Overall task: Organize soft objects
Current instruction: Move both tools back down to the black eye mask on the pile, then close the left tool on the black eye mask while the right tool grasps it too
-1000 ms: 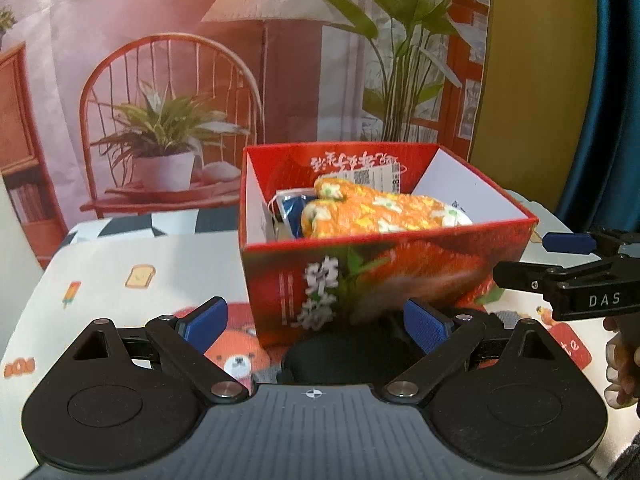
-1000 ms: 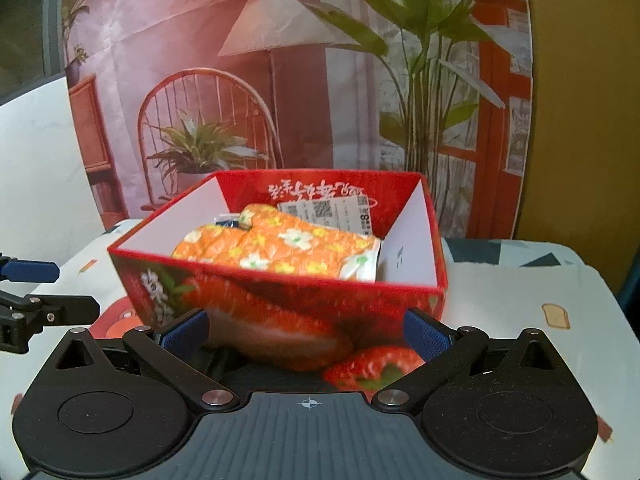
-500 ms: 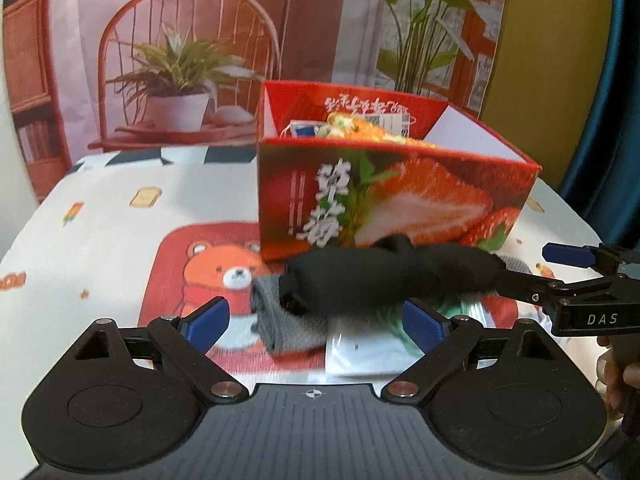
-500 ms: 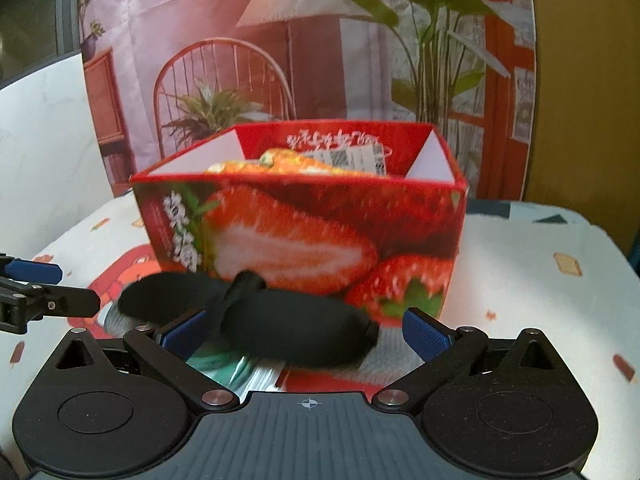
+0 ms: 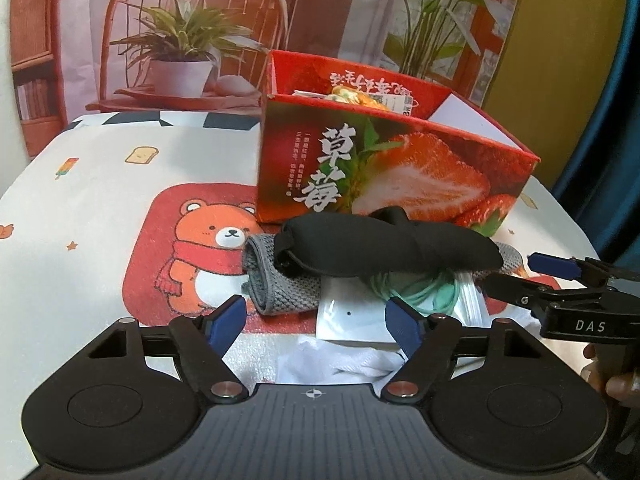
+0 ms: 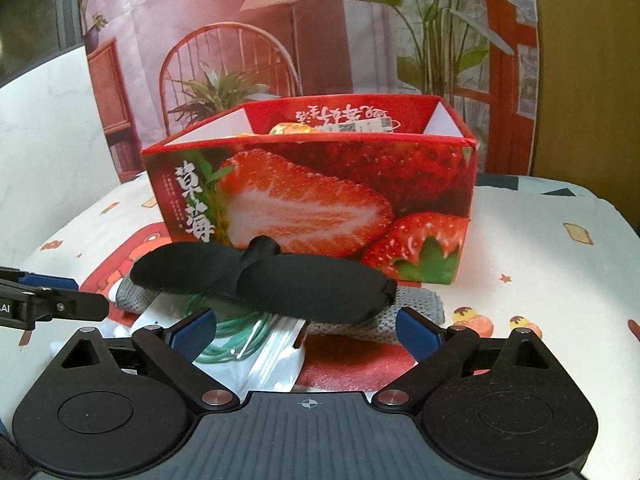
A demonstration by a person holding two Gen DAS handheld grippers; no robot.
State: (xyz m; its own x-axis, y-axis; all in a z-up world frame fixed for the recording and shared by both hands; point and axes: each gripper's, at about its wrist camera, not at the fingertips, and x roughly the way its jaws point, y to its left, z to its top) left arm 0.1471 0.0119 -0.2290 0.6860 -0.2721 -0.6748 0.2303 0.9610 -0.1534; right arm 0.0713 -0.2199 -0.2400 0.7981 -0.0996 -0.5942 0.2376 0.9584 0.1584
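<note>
Strawberry box (image 5: pixel 384 176) bears "草莓"; right gripper (image 5: pixel 532 276) apparently reads "DAS".

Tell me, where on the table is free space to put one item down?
Free: the tablecloth left of the strawberry box, around the bear print, and right of the box. Crowded: before the box, where the black eye mask tops a grey cloth.

A home corner, dressed up a little — a table under a childish cloth (image 5: pixel 100 184) printed with a scarfed bear (image 5: pixel 208 256), toast and ice lollies. Behind hangs a creased printed backdrop (image 6: pixel 304 40) of a chair, lamp and potted plants — not real furniture. A strawberry carton (image 6: pixel 320 200) sits among household oddments.
</note>
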